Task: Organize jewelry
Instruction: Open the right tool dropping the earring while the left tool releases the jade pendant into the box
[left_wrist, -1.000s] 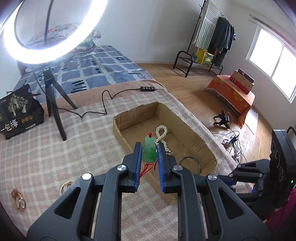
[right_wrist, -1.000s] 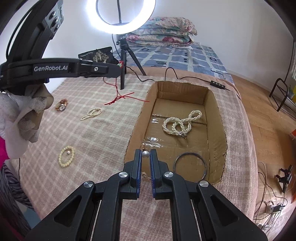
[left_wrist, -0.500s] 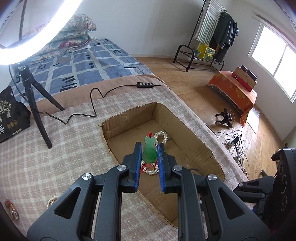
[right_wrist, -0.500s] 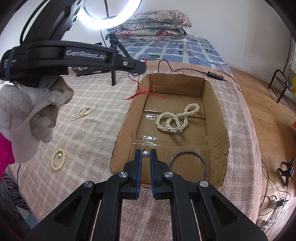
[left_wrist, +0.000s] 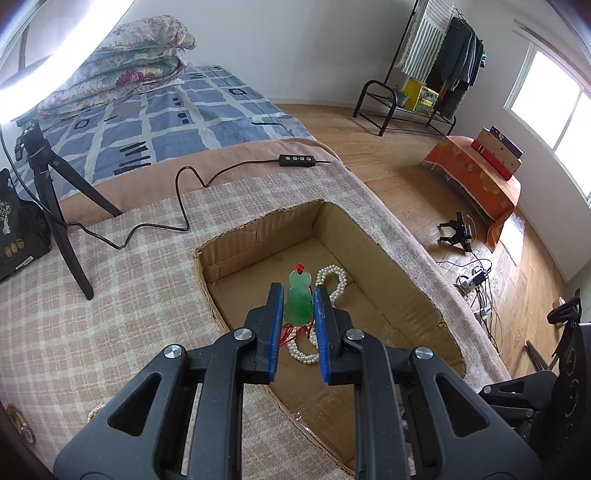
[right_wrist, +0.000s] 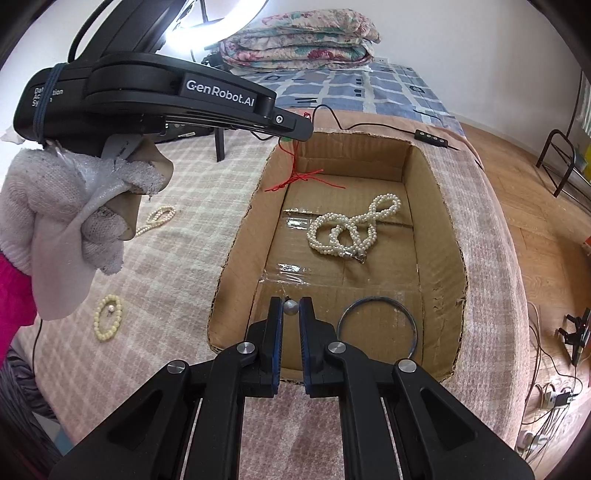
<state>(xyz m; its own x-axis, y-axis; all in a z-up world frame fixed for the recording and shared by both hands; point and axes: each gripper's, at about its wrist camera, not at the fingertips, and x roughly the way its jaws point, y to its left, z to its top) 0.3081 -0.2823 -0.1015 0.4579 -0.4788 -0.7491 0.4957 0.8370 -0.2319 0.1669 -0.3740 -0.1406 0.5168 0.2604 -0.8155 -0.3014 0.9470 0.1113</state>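
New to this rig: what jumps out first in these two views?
The bright green gourd-shaped jade pendant clamped in the left gripper above the open brown cardboard box sunk in the checked bedspread. Next, the small grey pearl pinched in the right gripper over the box's near end. Inside the box, a looped white pearl necklace lies mid-floor and a thin dark metal bangle near the front wall.
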